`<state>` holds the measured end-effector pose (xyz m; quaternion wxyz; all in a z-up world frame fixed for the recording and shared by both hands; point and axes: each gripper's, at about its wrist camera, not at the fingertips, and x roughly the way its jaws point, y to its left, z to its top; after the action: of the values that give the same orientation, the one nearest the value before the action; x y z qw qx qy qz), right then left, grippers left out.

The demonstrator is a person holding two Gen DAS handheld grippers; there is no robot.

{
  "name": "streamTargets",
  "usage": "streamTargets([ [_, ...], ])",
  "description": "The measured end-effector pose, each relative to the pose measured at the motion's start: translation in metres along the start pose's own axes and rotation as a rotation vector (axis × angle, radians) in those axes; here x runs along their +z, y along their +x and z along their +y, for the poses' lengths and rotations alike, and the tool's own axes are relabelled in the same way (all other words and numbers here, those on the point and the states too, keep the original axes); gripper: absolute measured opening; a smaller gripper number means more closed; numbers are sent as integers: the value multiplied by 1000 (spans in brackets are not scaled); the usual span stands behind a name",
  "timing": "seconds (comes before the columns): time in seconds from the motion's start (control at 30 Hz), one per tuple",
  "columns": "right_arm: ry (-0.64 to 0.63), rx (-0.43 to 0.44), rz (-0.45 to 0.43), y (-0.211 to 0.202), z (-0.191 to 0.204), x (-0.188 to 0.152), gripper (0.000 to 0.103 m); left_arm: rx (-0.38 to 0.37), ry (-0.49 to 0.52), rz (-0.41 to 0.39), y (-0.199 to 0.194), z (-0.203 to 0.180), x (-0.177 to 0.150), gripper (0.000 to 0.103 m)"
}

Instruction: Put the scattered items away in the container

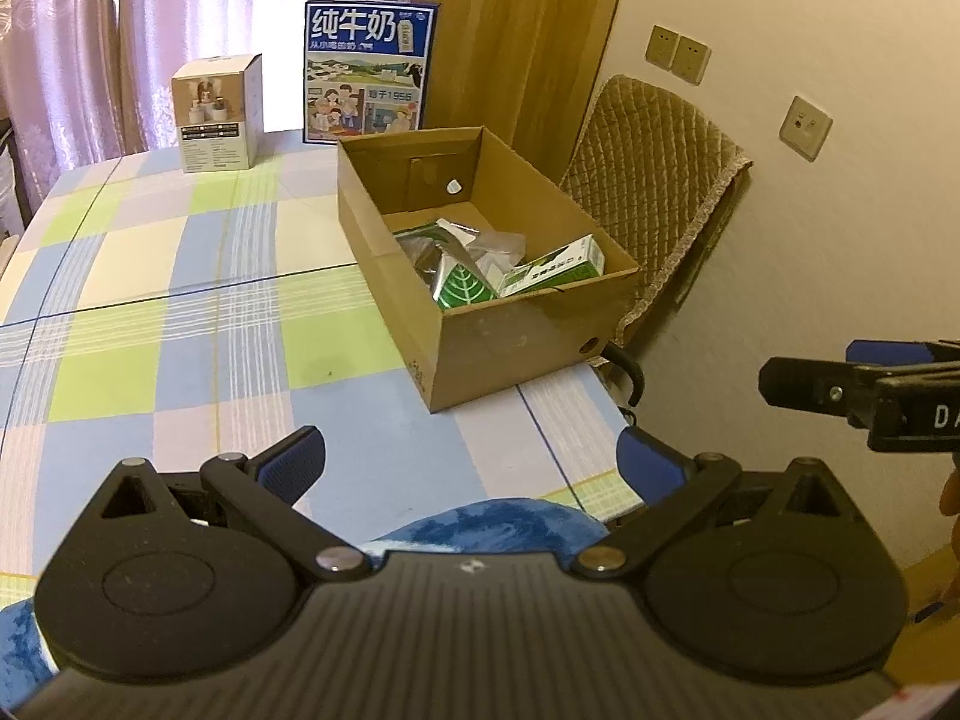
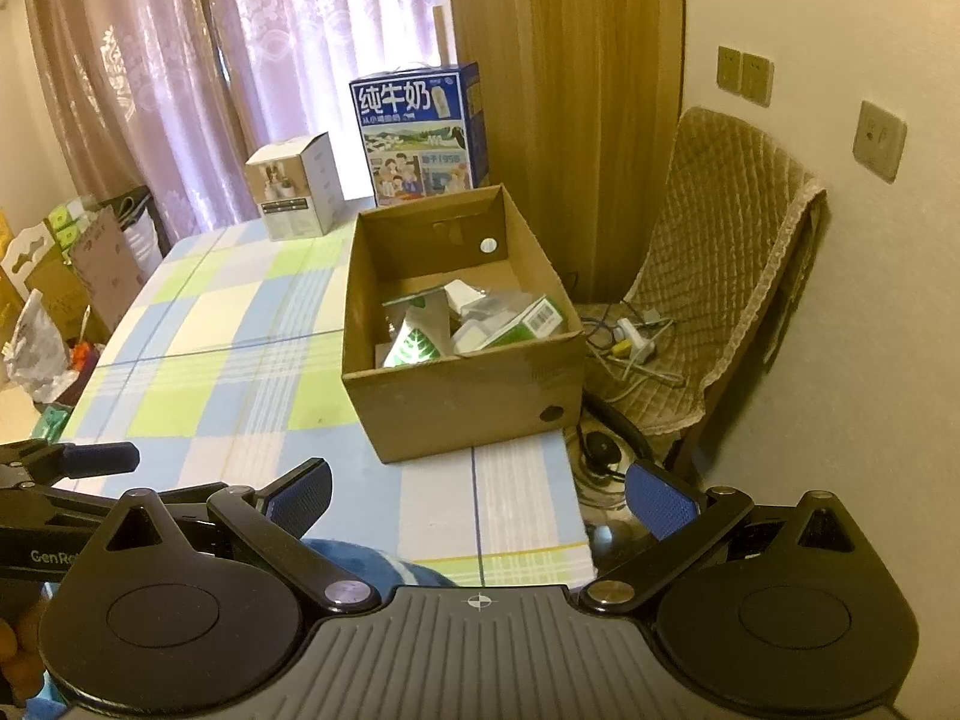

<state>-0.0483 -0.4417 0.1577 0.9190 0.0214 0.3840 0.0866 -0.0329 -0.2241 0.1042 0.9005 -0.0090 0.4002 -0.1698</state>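
claws [image 1: 471, 468] [image 2: 477, 498] wide open, empty

Mauve patterned curtains [image 2: 180, 78] glow with daylight behind a table under a checked blue, green and cream tablecloth [image 1: 180, 312]. A wooden panel [image 2: 564, 60] meets a cream wall [image 1: 810, 240] carrying sockets [image 1: 678, 54]. Beside the table stands a chair draped in a quilted brown cover [image 2: 720, 228].

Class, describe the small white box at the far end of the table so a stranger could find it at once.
Start at the checked tablecloth and look to its far edge by the curtains. Two boxes stand there; the white box is the shorter, cube-like one left of the tall blue milk carton, with a product photo on its front.
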Motion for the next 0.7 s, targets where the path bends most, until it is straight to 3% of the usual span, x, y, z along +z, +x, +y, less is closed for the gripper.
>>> streamTargets([
  [0.7, -13, -7, 3, 7, 4, 0, 101, -10, -5, -34, -4, 4, -2, 102],
])
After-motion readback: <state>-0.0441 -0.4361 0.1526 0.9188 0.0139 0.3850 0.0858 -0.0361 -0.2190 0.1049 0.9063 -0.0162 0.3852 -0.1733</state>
